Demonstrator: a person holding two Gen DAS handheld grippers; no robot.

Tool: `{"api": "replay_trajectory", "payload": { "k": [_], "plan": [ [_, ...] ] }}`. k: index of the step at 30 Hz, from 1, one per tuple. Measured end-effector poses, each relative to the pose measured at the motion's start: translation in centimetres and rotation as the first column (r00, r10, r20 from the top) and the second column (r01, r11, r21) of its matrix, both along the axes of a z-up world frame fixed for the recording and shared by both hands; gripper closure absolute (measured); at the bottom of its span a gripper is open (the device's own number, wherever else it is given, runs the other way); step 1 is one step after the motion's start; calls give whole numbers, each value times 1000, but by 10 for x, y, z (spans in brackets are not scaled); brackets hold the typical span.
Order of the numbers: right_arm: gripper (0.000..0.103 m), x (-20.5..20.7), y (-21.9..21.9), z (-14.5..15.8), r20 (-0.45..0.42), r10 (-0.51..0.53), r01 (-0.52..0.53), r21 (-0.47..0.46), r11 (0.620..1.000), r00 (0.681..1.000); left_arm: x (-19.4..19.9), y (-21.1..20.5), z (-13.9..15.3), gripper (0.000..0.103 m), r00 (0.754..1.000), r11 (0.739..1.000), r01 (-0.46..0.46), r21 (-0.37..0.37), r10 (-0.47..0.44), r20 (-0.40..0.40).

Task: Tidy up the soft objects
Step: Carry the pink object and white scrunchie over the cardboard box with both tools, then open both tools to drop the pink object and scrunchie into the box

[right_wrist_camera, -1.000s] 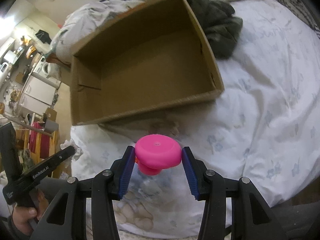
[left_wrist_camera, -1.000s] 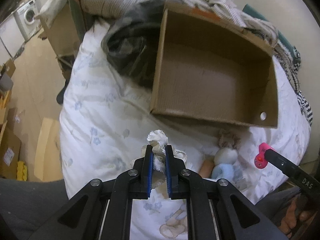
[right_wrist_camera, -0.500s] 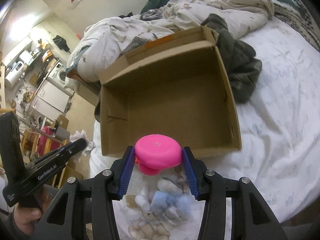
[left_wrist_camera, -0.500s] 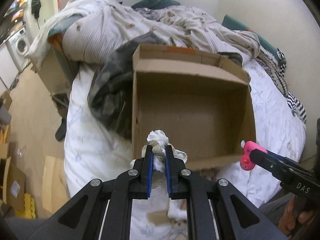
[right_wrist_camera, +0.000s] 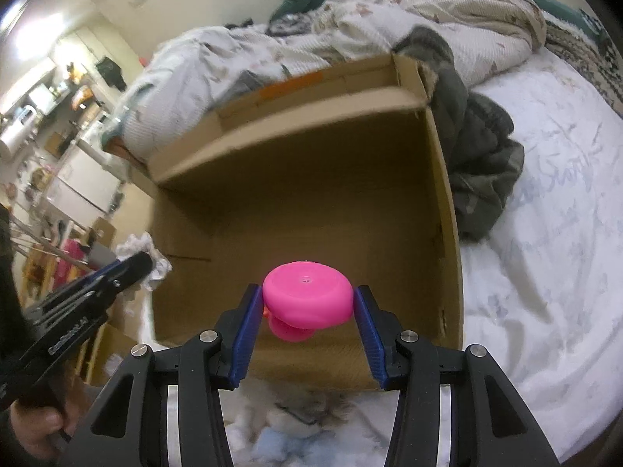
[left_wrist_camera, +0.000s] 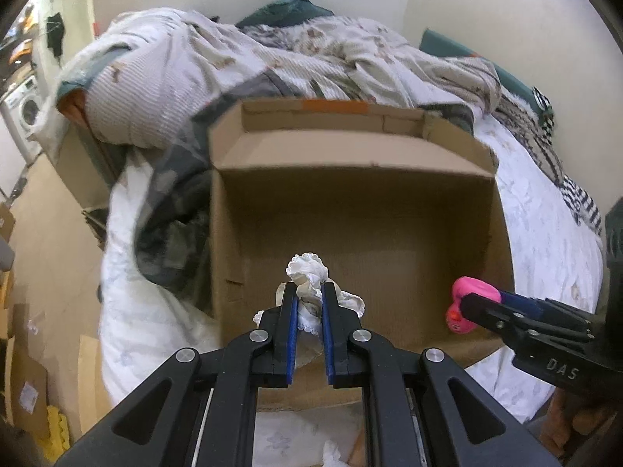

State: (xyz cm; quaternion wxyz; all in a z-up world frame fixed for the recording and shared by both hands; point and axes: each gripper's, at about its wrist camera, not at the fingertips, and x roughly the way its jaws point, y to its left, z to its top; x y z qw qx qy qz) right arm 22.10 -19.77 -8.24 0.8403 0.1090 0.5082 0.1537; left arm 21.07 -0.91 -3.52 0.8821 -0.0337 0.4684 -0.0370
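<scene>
A white cloth [left_wrist_camera: 309, 276] is pinched tight in the left gripper [left_wrist_camera: 309, 303], its jaws nearly together, over the open box [left_wrist_camera: 350, 233]. A pink toy [right_wrist_camera: 307, 297] sits clamped between the half-open pads of the right gripper [right_wrist_camera: 307, 307], also over the box, which lies on the bed [right_wrist_camera: 545, 233].

Bed [left_wrist_camera: 545, 257] w/ white floral sheet, rumpled duvet [left_wrist_camera: 272, 62] at 12. Cream walls [left_wrist_camera: 486, 0]; washing machine [left_wrist_camera: 23, 113] at 9.
</scene>
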Motion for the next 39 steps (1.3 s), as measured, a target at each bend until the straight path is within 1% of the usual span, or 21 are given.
{"api": "replay_trajectory", "payload": {
  "k": [5,8,15,21,26,29,32,34,35,36,37,39],
  "plan": [
    [52,3,4,-21,-54,13,-15,-41,999,998,3,-8,-26,93,999,999,31,21,-30,-35],
    [52,5,10,-31,-85,25,-31,-69,997,996,4,-7,-34,93,998,1000,21,4,-21,-55],
    [52,7,14,-44,-134,31,-45,-100,994,990,4,-7,-40,92,998,1000,19,20,-18,-64],
    [52,10,12,-43,-133,34,-47,-96,994,991,4,-9,-40,92,998,999,23,23,-21,-59],
    [52,7,11,-45,-140,31,-45,-96,994,990,2,-11,-43,92,997,999,29,28,-27,-71],
    [52,7,11,-45,-140,31,-44,-97,994,990,2,-14,-43,90,997,998,44,34,-41,-72],
    [52,8,11,-45,-144,28,-41,-93,995,989,1,-17,-44,85,996,997,46,57,-42,-76],
    [52,7,10,-45,-144,27,-40,-90,995,989,2,-16,-46,83,996,997,42,60,-37,-86],
    [52,7,10,-45,-145,27,-41,-90,995,989,2,-16,-47,79,995,997,41,58,-36,-93],
    [52,7,10,-45,-146,29,-42,-89,995,989,2,-15,-48,72,994,998,39,55,-33,-100],
    [52,7,10,-46,-149,31,-44,-86,995,988,2,-15,-48,66,994,998,35,54,-29,-101],
    [52,8,11,-47,-158,35,-48,-79,996,987,1,-15,-46,42,996,997,27,67,-21,-88]
  ]
}}
